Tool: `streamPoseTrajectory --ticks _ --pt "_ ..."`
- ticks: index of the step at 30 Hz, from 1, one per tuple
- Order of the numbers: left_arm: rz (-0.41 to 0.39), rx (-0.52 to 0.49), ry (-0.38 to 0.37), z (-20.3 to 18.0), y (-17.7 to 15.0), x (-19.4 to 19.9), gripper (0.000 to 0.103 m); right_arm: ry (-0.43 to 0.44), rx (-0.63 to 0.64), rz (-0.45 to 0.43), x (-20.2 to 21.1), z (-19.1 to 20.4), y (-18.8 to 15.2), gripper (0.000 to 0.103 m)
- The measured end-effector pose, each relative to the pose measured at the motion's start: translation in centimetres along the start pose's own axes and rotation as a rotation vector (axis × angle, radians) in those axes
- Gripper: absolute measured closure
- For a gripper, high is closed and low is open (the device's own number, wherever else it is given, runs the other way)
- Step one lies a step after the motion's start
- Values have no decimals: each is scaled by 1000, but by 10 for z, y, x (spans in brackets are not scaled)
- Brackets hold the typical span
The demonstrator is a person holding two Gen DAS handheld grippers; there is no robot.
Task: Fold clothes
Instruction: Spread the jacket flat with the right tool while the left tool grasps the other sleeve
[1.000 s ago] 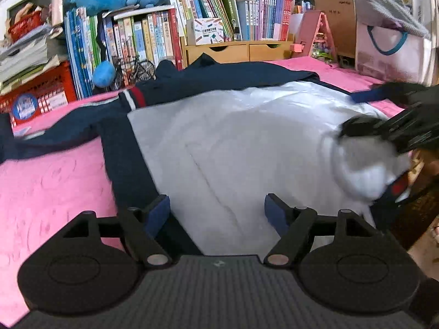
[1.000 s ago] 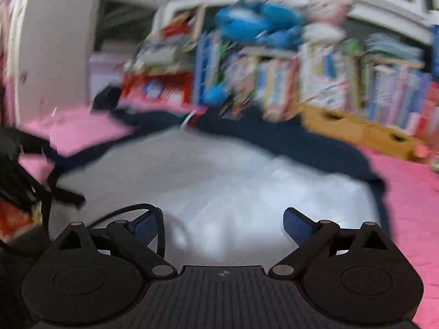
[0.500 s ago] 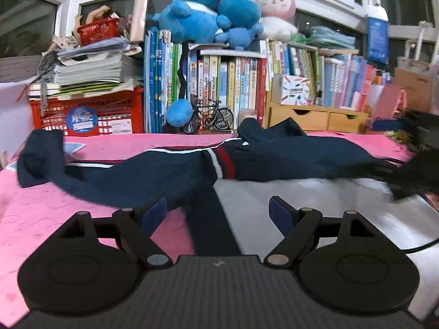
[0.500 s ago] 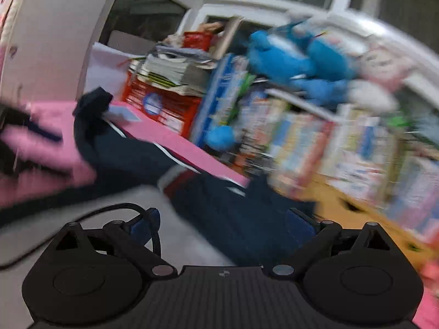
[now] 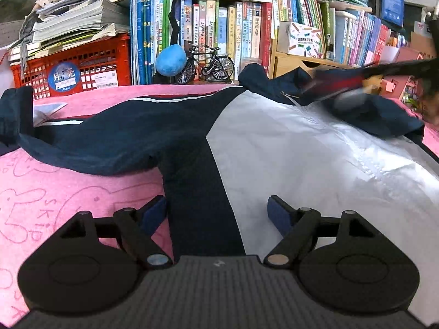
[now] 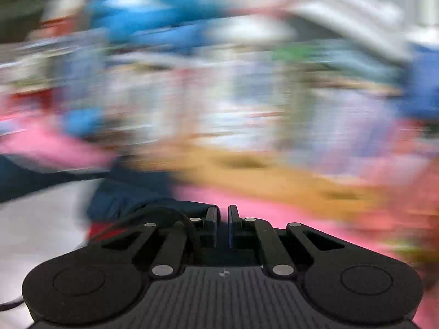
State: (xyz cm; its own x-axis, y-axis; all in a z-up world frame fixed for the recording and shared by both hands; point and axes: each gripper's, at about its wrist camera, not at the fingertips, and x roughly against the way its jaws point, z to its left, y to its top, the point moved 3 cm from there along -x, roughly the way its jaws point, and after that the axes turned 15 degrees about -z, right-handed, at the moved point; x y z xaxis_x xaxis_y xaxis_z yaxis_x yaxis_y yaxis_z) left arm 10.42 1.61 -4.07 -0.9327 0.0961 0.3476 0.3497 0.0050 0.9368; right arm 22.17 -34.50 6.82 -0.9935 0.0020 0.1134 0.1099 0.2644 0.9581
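Two tools, left tool (image 5: pixel 216 215) wide open over jacket (image 5: pixel 247 148), right tool (image 6: pixel 222 226) nearly closed, grip unclear, bookshelf (image 5: pixel 233 27) behind.

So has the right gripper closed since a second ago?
Yes. The right gripper fingers, wide apart before, now sit nearly together against the same black body, by navy jacket fabric.

Glossy, crinkled jacket (image 5: pixel 315 170) lining; matt pink cloth cover (image 5: pixel 68 192).
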Motion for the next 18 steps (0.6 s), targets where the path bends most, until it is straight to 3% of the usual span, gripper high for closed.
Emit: streamPoseTrajectory --ticks 1,2,3,4,5,7,10,13,16,18 --pt "1 -3 1 0 0 0 20 -218 22 21 -2 -48 -3 90" --pt "3 -5 1 -1 0 -1 20 -336 67 53 -1 -76 -7 81" --pt "4 -8 2 -1 0 -1 20 -452 111 85 0 -103 -11 62" --pt "6 -10 3 -2 0 -1 20 -465 114 92 8 -121 -13 42" --pt "7 -13 3 -2 -1 -2 20 -440 111 67 20 -127 -13 1" --pt "10 -18 5 -3 -1 -2 19 -415 194 -46 42 -120 -15 0" --pt "9 -23 19 -3 -1 -2 16 -460 342 -93 62 -97 -24 0" --pt "-8 -16 61 -1 0 1 16 -284 239 -104 72 -65 -33 0" --pt "-101 25 149 16 7 15 16 -56 125 -65 66 -30 -47 0" --pt "-150 66 237 39 17 23 13 -9 158 -38 60 -4 -58 0"
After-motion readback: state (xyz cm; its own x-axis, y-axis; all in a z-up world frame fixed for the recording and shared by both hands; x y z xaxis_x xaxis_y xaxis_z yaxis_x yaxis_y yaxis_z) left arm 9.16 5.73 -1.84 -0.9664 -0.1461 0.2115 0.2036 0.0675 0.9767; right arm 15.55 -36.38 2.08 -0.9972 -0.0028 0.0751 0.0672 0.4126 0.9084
